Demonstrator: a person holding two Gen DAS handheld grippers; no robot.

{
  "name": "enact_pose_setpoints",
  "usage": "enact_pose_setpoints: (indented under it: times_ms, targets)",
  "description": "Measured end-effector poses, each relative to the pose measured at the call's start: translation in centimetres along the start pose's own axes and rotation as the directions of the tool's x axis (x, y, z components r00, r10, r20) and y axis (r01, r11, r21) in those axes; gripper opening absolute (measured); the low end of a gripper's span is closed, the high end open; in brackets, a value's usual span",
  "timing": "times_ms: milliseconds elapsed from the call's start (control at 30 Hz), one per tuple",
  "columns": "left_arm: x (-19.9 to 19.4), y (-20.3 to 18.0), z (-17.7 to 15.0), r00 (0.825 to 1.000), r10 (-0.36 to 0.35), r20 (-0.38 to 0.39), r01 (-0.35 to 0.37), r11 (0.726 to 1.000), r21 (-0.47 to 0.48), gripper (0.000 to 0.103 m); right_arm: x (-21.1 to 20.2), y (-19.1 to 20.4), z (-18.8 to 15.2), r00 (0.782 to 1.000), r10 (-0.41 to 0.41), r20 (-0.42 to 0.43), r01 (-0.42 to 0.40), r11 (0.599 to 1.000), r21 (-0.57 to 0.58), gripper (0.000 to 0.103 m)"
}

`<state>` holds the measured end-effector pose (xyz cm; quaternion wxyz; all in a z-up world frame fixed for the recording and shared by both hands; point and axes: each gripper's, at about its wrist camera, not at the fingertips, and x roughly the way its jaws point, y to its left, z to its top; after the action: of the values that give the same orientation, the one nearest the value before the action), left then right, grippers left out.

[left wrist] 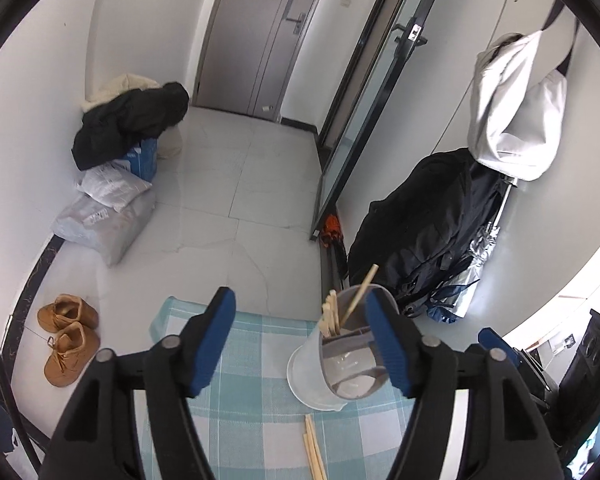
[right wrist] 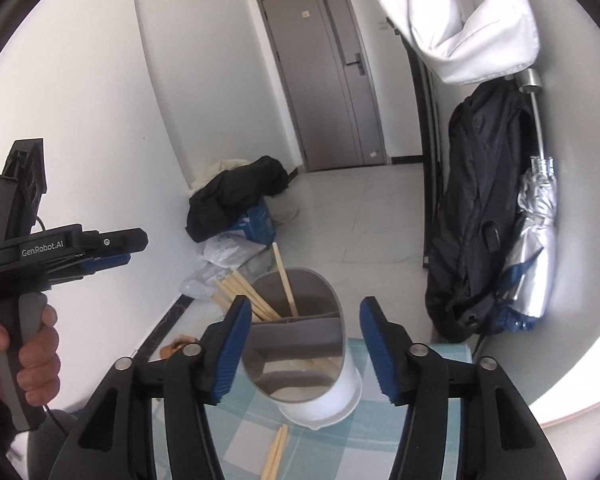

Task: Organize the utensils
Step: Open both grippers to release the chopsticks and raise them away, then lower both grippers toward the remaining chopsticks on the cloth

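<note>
A white and grey utensil holder (left wrist: 324, 380) with a divider stands on a blue checked tablecloth (left wrist: 252, 360). Several wooden chopsticks (left wrist: 330, 316) lean in its far compartment. More loose chopsticks (left wrist: 314, 448) lie on the cloth in front of it. My left gripper (left wrist: 300, 296) is open with nothing between its fingers; its right finger overlaps the holder's rim. In the right wrist view the holder (right wrist: 320, 396) sits between the fingers of my open right gripper (right wrist: 306, 302), pads apart from it. A hand (right wrist: 32, 352) holds the left gripper (right wrist: 136, 246) at the left.
Beyond the table lies a tiled floor with brown shoes (left wrist: 68, 336), plastic bags (left wrist: 104, 216) and a black jacket (left wrist: 128, 124) on the left. A dark backpack (left wrist: 428, 224), a silver umbrella (right wrist: 536, 240) and a white garment (left wrist: 516, 108) hang on the right. A glass door (left wrist: 364, 96) stands ahead.
</note>
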<state>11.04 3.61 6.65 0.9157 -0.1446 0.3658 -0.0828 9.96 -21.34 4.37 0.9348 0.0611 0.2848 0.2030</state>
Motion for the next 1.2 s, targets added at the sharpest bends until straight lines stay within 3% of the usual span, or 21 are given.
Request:
enact_pose_setpoints:
  times_ms: [100, 167, 333, 533, 633, 800, 867, 1200]
  targets:
    - [-1.1, -0.6, -0.7, 1.000, 0.020, 0.024, -0.020, 1.000, 0.011, 0.068, -1.9, 0.5, -0.5, 1.000, -0.002, 0.027, 0.002, 1.000, 0.006, 0.065]
    - [-1.7, -0.8, -1.3, 0.999, 0.024, 0.037, -0.025, 1.000, 0.017, 0.072, -3.1, 0.9, -0.8, 0.999, -0.013, 0.049, 0.013, 1.000, 0.002, 0.075]
    - [-3.1, -1.0, -2.8, 0.997, 0.049, 0.066, -0.050, 0.998, 0.022, 0.079, -5.1, 1.6, -1.7, 0.995, -0.043, 0.094, 0.044, 0.999, -0.008, 0.082]
    - [-4.2, -1.5, -5.0, 0.993, 0.075, 0.089, -0.081, 0.995, 0.064, 0.080, -6.7, 2.4, -3.7, 0.992, -0.051, 0.118, 0.052, 0.999, -0.005, 0.086]
    - [-4.4, -1.5, -6.3, 0.991, 0.087, 0.102, -0.095, 0.993, 0.073, 0.082, -7.1, 2.9, -5.0, 0.988, -0.085, 0.129, 0.086, 0.996, -0.007, 0.095]
    - [-4.9, -1.4, -7.9, 0.984, 0.122, 0.130, -0.133, 0.988, 0.083, 0.089, -7.2, 3.3, -7.1, 0.988, -0.089, 0.123, 0.091, 0.996, -0.006, 0.096]
    - [-5.0, -1.3, -8.3, 0.981, 0.130, 0.141, -0.143, 0.986, 0.085, 0.090, -7.3, 3.5, -7.9, 0.987, -0.098, 0.128, 0.100, 0.995, -0.010, 0.103]
    - [-4.7, -0.7, -10.7, 0.970, 0.188, 0.156, -0.204, 0.974, 0.097, 0.091, -6.8, 3.3, -10.8, 0.989, -0.121, 0.083, 0.120, 0.993, 0.017, 0.103]
